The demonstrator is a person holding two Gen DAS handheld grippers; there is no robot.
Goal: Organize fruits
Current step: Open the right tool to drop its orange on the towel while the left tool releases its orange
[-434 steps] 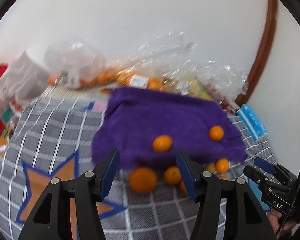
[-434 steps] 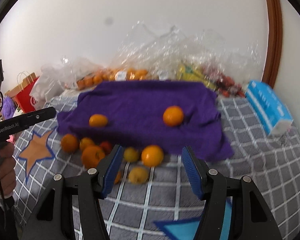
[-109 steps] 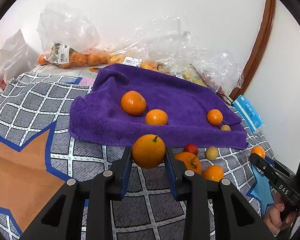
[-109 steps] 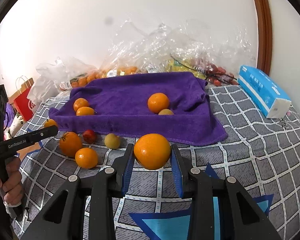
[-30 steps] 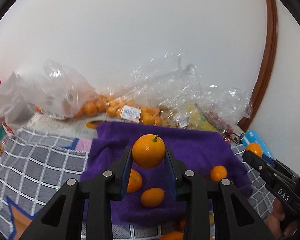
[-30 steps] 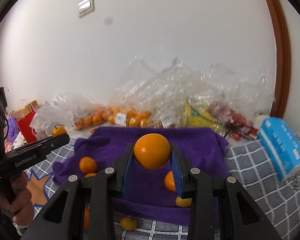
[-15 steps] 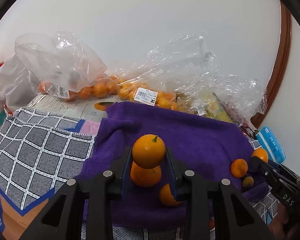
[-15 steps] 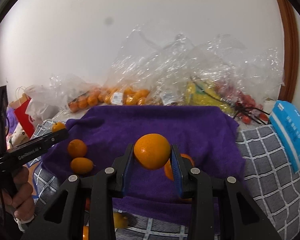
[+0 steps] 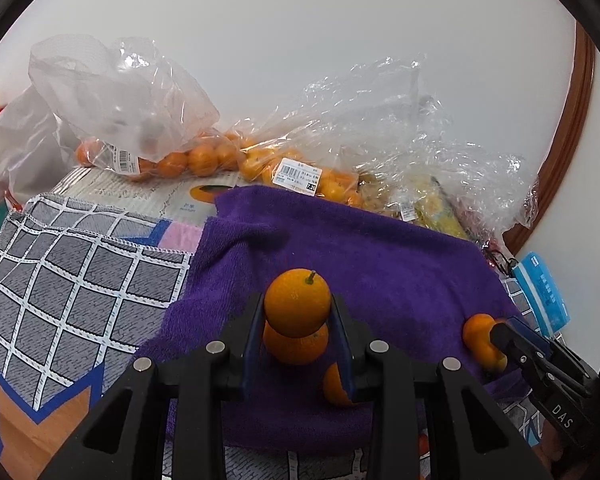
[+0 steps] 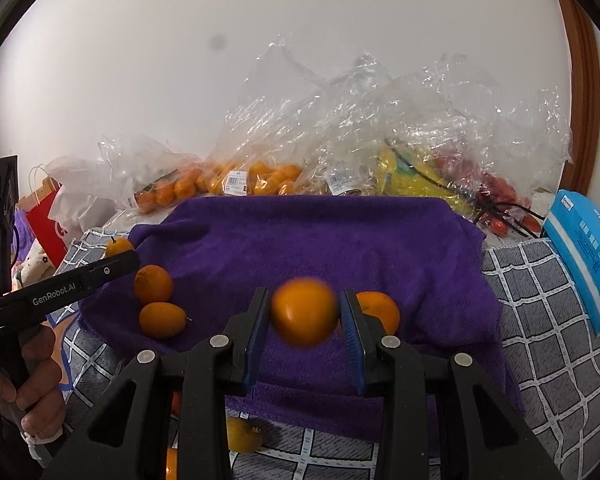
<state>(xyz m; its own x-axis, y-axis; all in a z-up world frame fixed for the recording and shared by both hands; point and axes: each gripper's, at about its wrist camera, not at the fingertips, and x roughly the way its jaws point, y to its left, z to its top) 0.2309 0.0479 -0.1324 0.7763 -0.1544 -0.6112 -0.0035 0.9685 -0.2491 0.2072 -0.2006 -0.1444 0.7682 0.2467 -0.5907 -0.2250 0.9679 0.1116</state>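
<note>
My left gripper (image 9: 298,310) is shut on an orange with a stem (image 9: 297,302), held over the purple towel (image 9: 360,256) just above another orange (image 9: 296,346). A third orange (image 9: 334,386) lies by the right finger. My right gripper (image 10: 304,316) has its jaws parted a little; a blurred orange (image 10: 304,312) sits between them with small gaps, seemingly dropping onto the purple towel (image 10: 300,236). Another orange (image 10: 378,310) lies behind it, two more (image 10: 153,283) (image 10: 162,320) at the left. The right gripper also shows in the left wrist view (image 9: 496,334).
Clear plastic bags of oranges (image 9: 204,156) and other fruit (image 10: 416,176) line the wall behind the towel. A blue tissue box (image 10: 588,240) lies right. A yellow fruit (image 10: 242,434) sits on the checked cloth (image 9: 80,272) in front of the towel. A red bag (image 10: 46,216) stands far left.
Both grippers have come lower and closer over the towel. The right jaws have parted and its orange now blurs between them. The left still grips its orange.
</note>
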